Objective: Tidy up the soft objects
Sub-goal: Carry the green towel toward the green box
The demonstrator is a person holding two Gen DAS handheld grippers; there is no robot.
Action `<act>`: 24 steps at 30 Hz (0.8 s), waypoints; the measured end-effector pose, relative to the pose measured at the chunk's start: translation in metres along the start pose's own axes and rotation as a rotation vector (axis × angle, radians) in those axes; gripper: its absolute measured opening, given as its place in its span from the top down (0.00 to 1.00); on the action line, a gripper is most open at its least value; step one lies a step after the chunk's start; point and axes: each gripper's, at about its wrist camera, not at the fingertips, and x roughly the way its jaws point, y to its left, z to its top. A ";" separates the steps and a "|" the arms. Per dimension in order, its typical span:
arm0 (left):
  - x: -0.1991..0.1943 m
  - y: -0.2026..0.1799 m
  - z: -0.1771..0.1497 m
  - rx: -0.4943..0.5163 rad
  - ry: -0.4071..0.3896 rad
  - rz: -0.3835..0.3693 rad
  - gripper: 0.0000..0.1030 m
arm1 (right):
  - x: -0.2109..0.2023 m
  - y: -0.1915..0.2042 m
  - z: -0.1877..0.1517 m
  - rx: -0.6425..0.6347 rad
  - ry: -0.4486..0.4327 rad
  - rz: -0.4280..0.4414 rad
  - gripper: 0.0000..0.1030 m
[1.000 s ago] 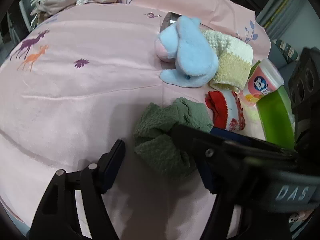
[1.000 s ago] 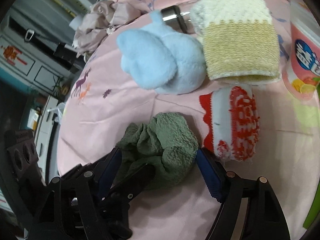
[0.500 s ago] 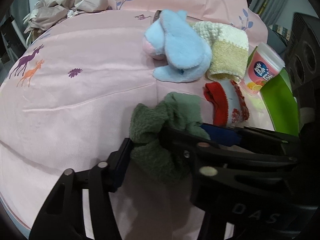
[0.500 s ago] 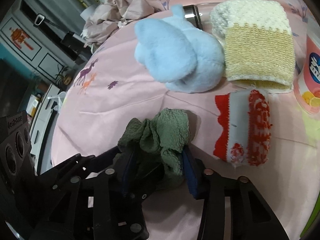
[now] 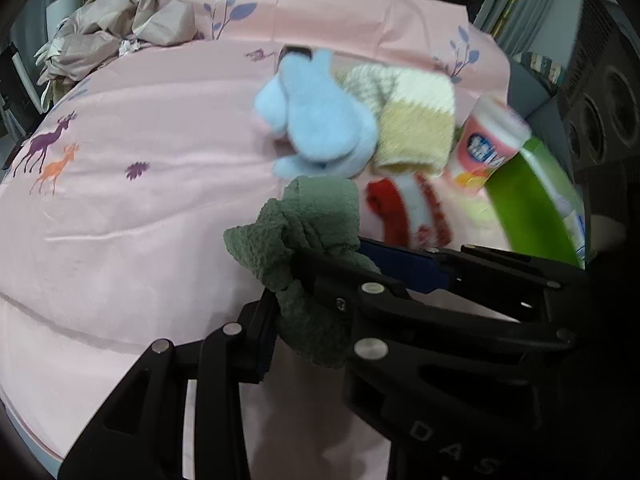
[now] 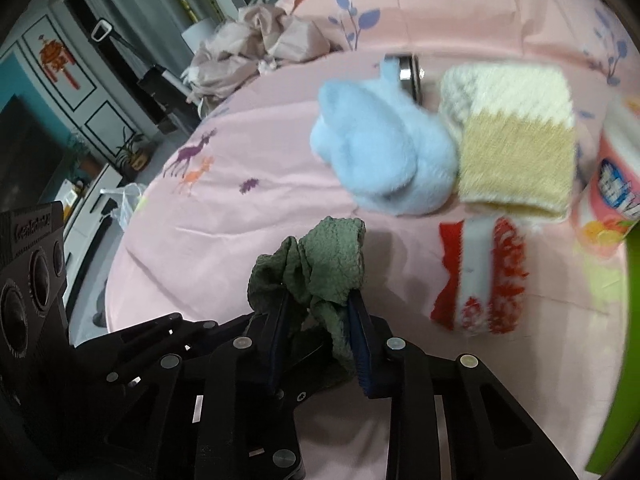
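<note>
Both grippers were on the green cloth [image 6: 320, 264]; right gripper [image 6: 320, 336] was clenched on it, blue pads pinching the bunched fabric from both sides, cloth sticking up past the fingertips toward 12 o'clock; left gripper [image 5: 304, 304] also had the cloth [image 5: 308, 232] between its fingers, but the right gripper's black frame crossed in front, so I couldn't tell whether the left was squeezing or just around it. In the right wrist view: blue plush toy [image 6: 384, 160] sat at 1 o'clock from the cloth; cream-and-tan knit piece [image 6: 516, 140] touching the toy on its 3 o'clock side; red-and-white sock [image 6: 480, 276] at 3 o'clock from the cloth, apart from it; pink cup [image 6: 612, 196] beyond the sock, at the frame's right edge; all on the pink bedsheet [image 6: 240, 240]; crumpled beige fabric [image 6: 260, 36] lay at 11 o'clock, well apart.
</note>
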 end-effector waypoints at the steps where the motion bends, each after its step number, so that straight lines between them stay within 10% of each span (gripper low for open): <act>1: -0.004 -0.004 0.002 0.010 -0.014 -0.003 0.70 | -0.005 0.000 0.001 -0.003 -0.011 -0.004 0.70; 24: -0.058 -0.147 0.040 0.314 -0.242 -0.075 0.71 | -0.159 -0.067 -0.004 0.140 -0.411 -0.112 0.75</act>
